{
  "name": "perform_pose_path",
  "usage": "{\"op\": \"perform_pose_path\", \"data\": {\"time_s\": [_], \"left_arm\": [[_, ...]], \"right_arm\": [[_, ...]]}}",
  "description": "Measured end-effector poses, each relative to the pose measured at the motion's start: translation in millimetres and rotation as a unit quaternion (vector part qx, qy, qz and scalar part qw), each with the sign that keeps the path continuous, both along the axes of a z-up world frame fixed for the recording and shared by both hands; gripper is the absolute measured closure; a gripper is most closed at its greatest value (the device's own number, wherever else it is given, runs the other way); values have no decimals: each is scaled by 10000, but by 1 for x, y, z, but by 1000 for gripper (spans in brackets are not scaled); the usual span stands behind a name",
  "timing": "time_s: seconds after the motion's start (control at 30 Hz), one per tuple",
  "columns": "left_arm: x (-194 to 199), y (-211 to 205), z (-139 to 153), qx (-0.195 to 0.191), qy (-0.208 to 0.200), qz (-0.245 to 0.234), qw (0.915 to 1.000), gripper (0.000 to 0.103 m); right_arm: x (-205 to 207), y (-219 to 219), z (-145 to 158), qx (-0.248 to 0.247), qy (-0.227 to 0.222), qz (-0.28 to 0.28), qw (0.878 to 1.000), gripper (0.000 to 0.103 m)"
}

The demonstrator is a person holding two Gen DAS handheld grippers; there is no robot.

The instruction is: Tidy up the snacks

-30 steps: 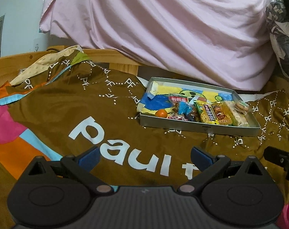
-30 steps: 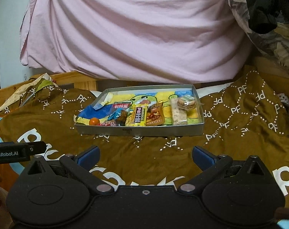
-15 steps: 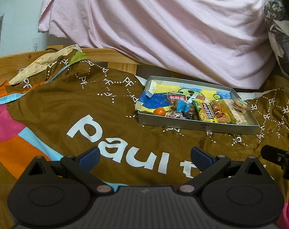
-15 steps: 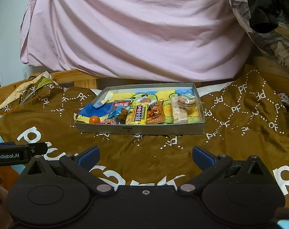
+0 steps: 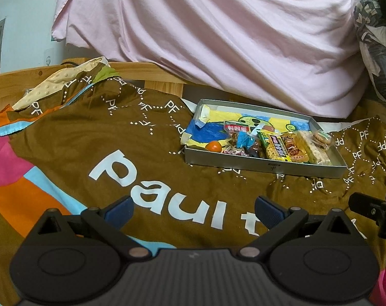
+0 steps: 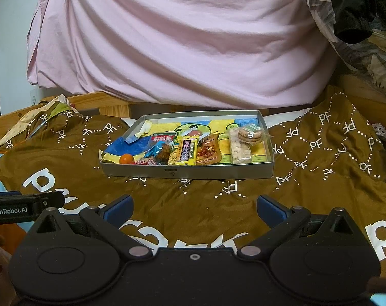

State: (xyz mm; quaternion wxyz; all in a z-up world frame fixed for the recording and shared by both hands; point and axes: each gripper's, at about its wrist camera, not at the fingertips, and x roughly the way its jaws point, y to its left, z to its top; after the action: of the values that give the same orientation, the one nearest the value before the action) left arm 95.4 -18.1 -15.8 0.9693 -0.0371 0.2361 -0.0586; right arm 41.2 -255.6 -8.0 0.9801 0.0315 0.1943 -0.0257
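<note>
Sheet (image 6: 182, 40): pink, draped in folds behind everything, hanging down to the far edge of the bed.
Blanket (image 5: 96, 137): brown with white dotted "PF" marks and large white letters, covering the bed; pink, orange and light blue patches at its left.
Tray (image 6: 188, 173): shallow grey metal box resting on the blanket, well ahead of both grippers; a colourful cartoon sheet lines its floor.
Snacks (image 6: 182, 151): all inside the tray, bunched along its near wall.
Yellow pack (image 6: 184, 153): lies lengthwise near the middle, just beside a red-brown pack (image 6: 207, 151) on its right.
Pale bar (image 6: 240, 150): in clear wrap toward the right end, with wrapped biscuits (image 6: 250, 134) at its far end.
Orange ball (image 6: 126, 158): at the left end, by the near wall.
Left gripper (image 5: 194, 210): fingers spread wide, nothing between them, low over the blanket.
Right gripper (image 6: 194, 209): likewise spread and empty, facing the tray's near wall.
</note>
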Motion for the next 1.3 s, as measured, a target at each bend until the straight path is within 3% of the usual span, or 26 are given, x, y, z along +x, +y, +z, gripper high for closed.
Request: {"op": "perform_pose_path", "data": {"time_s": [1.3], "left_arm": [[-2,-2,-4,-19,53,-18,10000,0]], "right_arm": [[0,4,-3,-23,43,26,10000,1]]}}
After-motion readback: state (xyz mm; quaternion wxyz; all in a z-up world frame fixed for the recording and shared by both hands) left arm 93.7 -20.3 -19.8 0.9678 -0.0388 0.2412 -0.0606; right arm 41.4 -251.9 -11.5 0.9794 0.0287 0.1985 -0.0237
